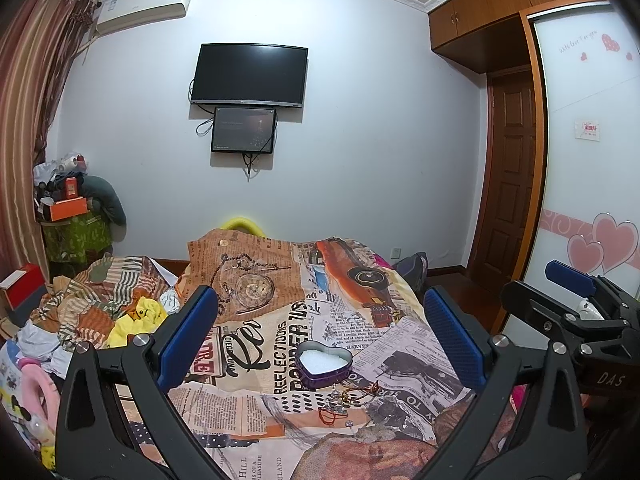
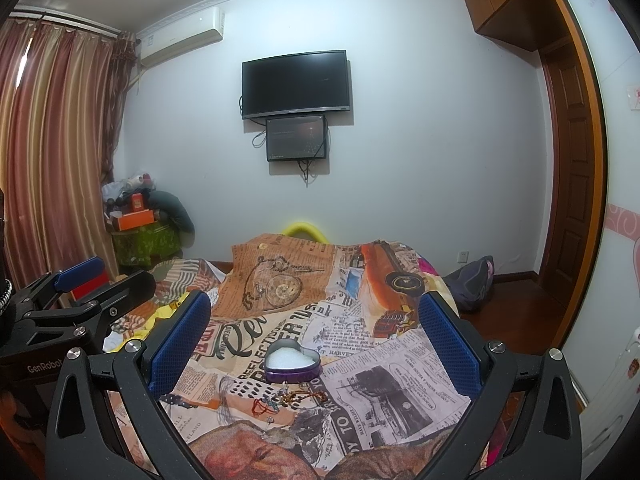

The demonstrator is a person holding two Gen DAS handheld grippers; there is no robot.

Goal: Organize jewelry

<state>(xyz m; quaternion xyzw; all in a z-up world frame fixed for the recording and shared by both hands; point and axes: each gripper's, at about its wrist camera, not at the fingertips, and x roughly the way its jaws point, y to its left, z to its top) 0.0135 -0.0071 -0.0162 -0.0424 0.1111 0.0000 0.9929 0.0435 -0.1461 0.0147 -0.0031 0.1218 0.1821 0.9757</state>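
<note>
A purple heart-shaped tin (image 1: 324, 365) with a white lining lies open on the newspaper-print bedcover (image 1: 256, 336). It also shows in the right wrist view (image 2: 292, 362). A small heap of jewelry (image 1: 344, 398), with red cord, gold chain and silver pieces, lies just in front of the tin, and shows in the right wrist view (image 2: 284, 399). My left gripper (image 1: 320, 320) is open and empty above the cover, behind the tin. My right gripper (image 2: 316, 324) is open and empty, likewise. Each gripper shows at the edge of the other's view.
Crumpled clothes and a yellow toy (image 1: 136, 316) lie left of the cover. A red box (image 1: 22, 288) stands at the far left. A dark bag (image 2: 472, 280) sits on the floor by the wooden door (image 1: 508, 184). A TV (image 1: 250, 74) hangs on the far wall.
</note>
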